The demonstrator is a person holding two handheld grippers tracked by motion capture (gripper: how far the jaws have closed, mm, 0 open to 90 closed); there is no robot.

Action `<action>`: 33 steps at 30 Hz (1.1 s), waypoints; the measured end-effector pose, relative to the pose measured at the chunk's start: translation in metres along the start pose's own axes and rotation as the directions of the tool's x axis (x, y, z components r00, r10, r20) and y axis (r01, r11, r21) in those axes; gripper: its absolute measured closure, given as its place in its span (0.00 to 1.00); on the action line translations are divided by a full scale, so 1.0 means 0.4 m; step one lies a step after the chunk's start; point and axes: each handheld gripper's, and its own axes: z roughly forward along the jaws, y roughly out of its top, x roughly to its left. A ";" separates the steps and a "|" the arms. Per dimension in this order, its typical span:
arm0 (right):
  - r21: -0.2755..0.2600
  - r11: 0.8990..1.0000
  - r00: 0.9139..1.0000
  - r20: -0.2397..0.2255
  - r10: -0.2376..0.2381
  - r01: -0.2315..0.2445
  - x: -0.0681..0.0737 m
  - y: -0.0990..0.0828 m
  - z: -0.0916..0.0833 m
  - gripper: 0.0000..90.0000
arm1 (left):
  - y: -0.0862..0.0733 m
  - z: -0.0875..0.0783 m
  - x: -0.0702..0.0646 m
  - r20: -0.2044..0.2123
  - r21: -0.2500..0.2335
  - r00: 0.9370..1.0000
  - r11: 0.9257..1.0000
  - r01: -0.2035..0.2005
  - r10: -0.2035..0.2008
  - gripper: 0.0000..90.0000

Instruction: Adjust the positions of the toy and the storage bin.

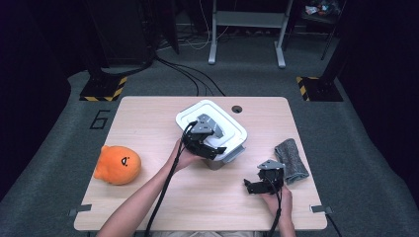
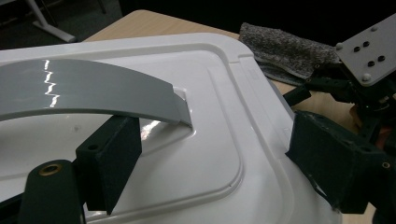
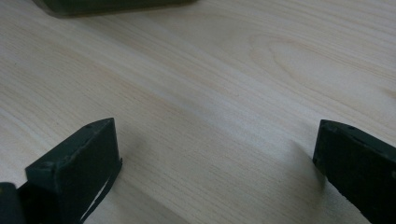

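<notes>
Left jaws: they stood wide apart over the white lid, with nothing squeezed between them. One jaw sat under the end of the grey handle. The other jaw hung past the lid's edge. I could not tell if either jaw touched the lid.

Left gripper (image 1: 210,145): it was held over the near side of the box, at about 6 o'clock on the lid as the high view showed it. The person's left hand (image 1: 185,157) held it from behind.

Grey handle (image 2: 88,93): it curved up over the middle of the lid like a little bridge. It was shiny.

White lid (image 2: 219,93): it sat flat on top of the box and covered it.

Box (image 1: 212,129): it stood near the middle of the table, turned a bit to one side.

Right jaws: they stood wide apart too, and held nothing. Bare wood showed between them.

Right gripper (image 1: 257,186): it stayed low over the table, at about 4 o'clock from the box and well apart from it. The person's right hand (image 1: 277,197) held it.

Grey cloth (image 1: 291,159): it lay just beside the right gripper, at about 1 o'clock from it.

Orange soft toy (image 1: 117,164): it sat at about 8 o'clock from the box, near the table's left edge.

Table (image 1: 148,123): it was light wood.
</notes>
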 end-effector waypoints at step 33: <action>0.001 1.000 1.000 0.002 0.006 -0.006 -0.004 -0.001 0.000 0.00 | -0.158 -0.228 -0.055 -0.135 -0.039 0.990 0.999 0.034 -0.039 0.13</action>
